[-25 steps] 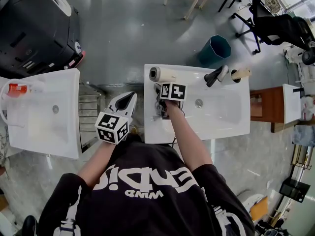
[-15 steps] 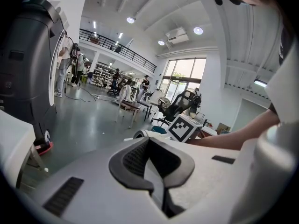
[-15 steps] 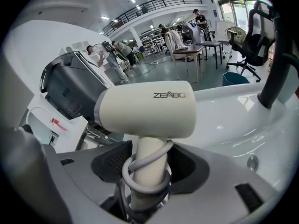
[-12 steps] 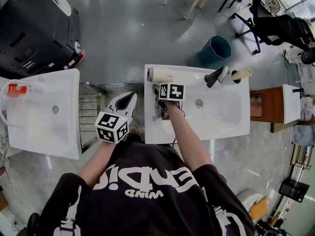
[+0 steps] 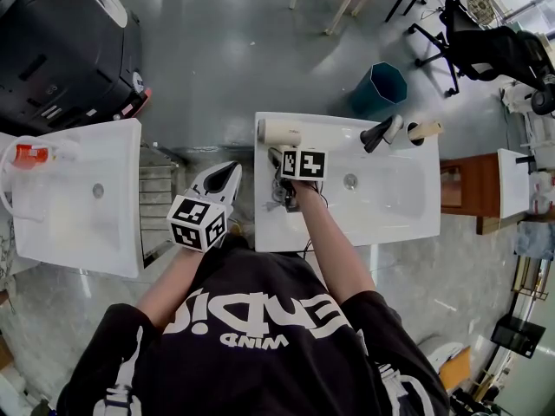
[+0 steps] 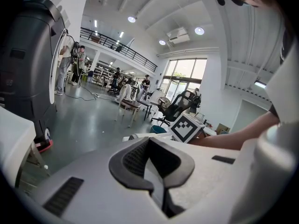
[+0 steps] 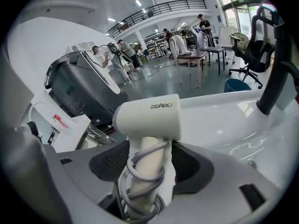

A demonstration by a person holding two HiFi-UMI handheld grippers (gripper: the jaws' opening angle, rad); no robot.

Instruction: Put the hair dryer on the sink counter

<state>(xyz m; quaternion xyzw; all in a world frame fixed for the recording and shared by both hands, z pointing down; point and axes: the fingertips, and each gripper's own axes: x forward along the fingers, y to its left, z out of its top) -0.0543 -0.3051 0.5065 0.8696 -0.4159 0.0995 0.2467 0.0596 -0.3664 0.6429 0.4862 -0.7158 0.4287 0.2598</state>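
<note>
The white hair dryer (image 5: pixel 280 132) lies at the back left corner of the white sink counter (image 5: pixel 395 224). In the right gripper view its head (image 7: pixel 147 118) stands just ahead of the jaws. Its handle, wrapped in grey cord, runs down between them. My right gripper (image 5: pixel 281 156) is over that corner and its jaws are opening. The pads stand a little off the handle on both sides (image 7: pixel 145 169). My left gripper (image 5: pixel 224 178) hangs in the gap between the two sinks, shut and holding nothing (image 6: pixel 152 171).
A black faucet (image 5: pixel 381 133) and a wooden-handled item (image 5: pixel 425 130) stand at the counter's back edge. A second white sink (image 5: pixel 78 198) is at the left, with a black machine (image 5: pixel 61 50) behind it. A teal bin (image 5: pixel 379 87) and an office chair (image 5: pixel 486 50) stand on the floor beyond.
The dryer's head has shifted slightly left on the counter. The right gripper's marker cube has drawn back a little towards me. The left gripper has not moved.
</note>
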